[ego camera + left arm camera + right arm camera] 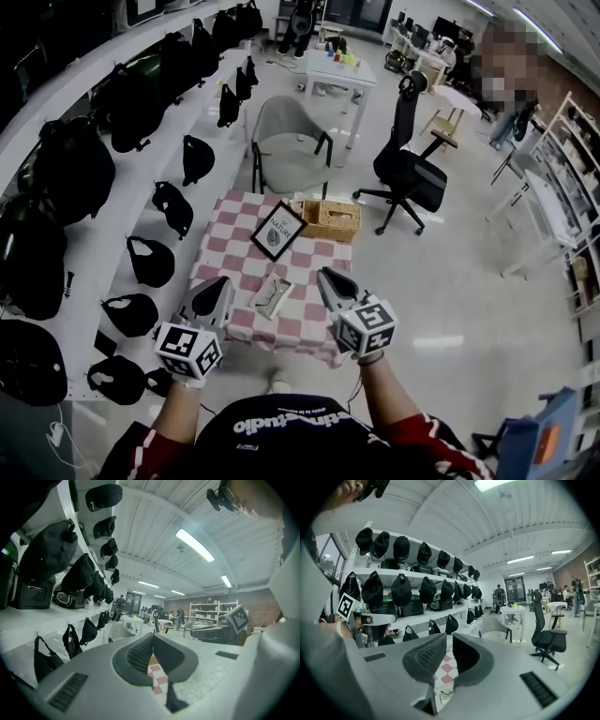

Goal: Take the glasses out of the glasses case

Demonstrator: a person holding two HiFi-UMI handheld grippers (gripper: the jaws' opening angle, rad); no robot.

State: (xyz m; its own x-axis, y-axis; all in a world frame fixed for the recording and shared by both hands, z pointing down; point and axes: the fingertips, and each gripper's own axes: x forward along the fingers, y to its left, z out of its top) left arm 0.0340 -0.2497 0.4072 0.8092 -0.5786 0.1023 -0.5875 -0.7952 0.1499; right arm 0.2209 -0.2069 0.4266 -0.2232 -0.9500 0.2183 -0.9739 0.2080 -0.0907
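Glasses case (pixel 272 297) lies lengthwise between our grippers: left gripper (pixel 217 289) closed and empty, right gripper (pixel 330 279) slightly parted, empty.

1. From the head we look steeply down on the table (pixel 314 267) from well above.
2. From the left gripper (pixel 220 284) we look along its jaws, nearly level, across the room.
3. From the right gripper (pixel 328 275) we face much the same way, with the shelves (pixel 417 576) at left.
4. All views share the table, a mere sliver between the jaws in the gripper views, and the white chair (pixel 286 141). Each gripper view catches the other gripper at its edge.
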